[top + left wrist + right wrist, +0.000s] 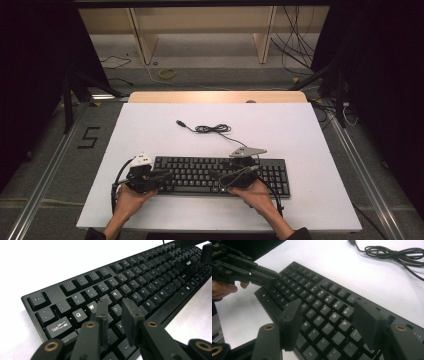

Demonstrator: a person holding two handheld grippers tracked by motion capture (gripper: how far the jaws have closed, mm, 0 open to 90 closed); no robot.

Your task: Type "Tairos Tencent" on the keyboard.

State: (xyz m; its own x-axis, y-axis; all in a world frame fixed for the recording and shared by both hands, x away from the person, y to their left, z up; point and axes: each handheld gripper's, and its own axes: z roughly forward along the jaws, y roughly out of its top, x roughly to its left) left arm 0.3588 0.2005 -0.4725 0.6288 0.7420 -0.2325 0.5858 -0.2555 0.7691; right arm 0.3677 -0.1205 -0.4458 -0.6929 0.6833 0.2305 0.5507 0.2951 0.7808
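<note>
Black keyboard flat on white worktop, near front edge. Left gripper narrow, empty, above S–D keys. Right gripper wide, empty, over O–P keys. Best approach: descend straight, one jaw tip per key, light press, avoid neighbours.

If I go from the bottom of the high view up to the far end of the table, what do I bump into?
Hands → keyboard → coiled cable → wooden table edge.
</note>
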